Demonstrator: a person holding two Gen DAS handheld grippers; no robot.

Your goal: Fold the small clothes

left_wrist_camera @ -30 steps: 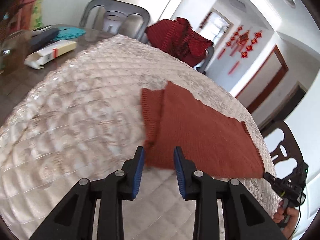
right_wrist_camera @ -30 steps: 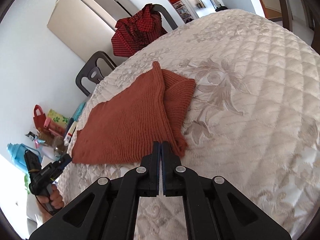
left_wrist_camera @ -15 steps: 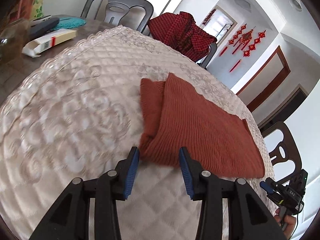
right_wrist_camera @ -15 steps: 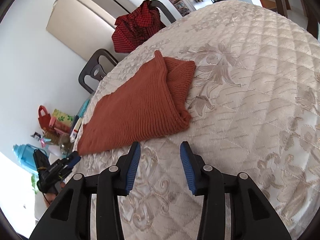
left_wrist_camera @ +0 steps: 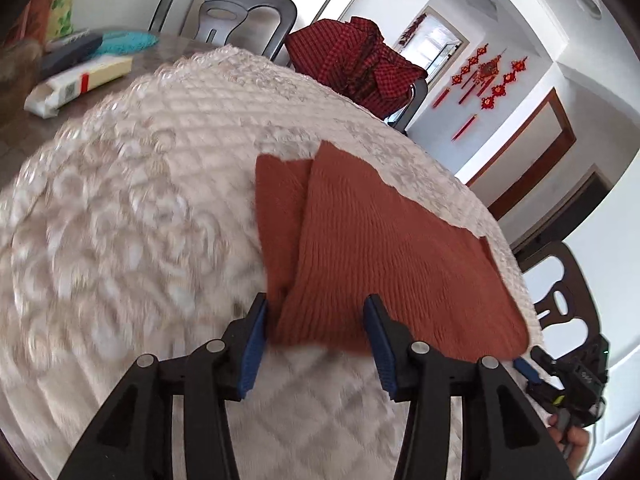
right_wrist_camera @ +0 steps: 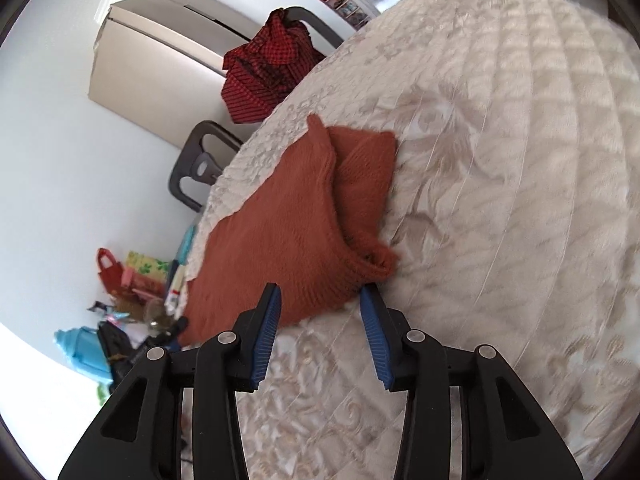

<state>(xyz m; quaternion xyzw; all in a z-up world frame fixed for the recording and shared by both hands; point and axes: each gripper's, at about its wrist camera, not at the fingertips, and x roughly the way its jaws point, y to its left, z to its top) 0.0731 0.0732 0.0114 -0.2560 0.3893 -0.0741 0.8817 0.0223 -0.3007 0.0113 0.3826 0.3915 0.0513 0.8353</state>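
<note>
A rust-coloured knit garment [left_wrist_camera: 380, 248] lies folded flat on the quilted cream tablecloth [left_wrist_camera: 120, 220], with a narrower folded flap [left_wrist_camera: 280, 200] along its left side. My left gripper [left_wrist_camera: 315, 304] is open, its blue pads standing either side of the garment's near corner without pressing on it. In the right wrist view the same garment [right_wrist_camera: 288, 232] lies ahead with its flap [right_wrist_camera: 364, 168] on the right. My right gripper [right_wrist_camera: 320, 290] is open at the garment's near edge, nothing pinched. The right gripper [left_wrist_camera: 560, 372] also shows at the cloth's far corner, held by a hand [left_wrist_camera: 572, 440].
A red checked garment [left_wrist_camera: 352, 60] hangs over a chair behind the table. A grey plastic chair [left_wrist_camera: 224, 4], a white box [left_wrist_camera: 76, 80] and a teal item [left_wrist_camera: 124, 38] are at the far left. A dark wooden chair [left_wrist_camera: 560, 288] stands at the right. A blue bottle [right_wrist_camera: 80, 352] sits beyond the table.
The right gripper went from shut at the garment's near edge to open and rolled. The left jaws widened and moved up to the garment's corner.
</note>
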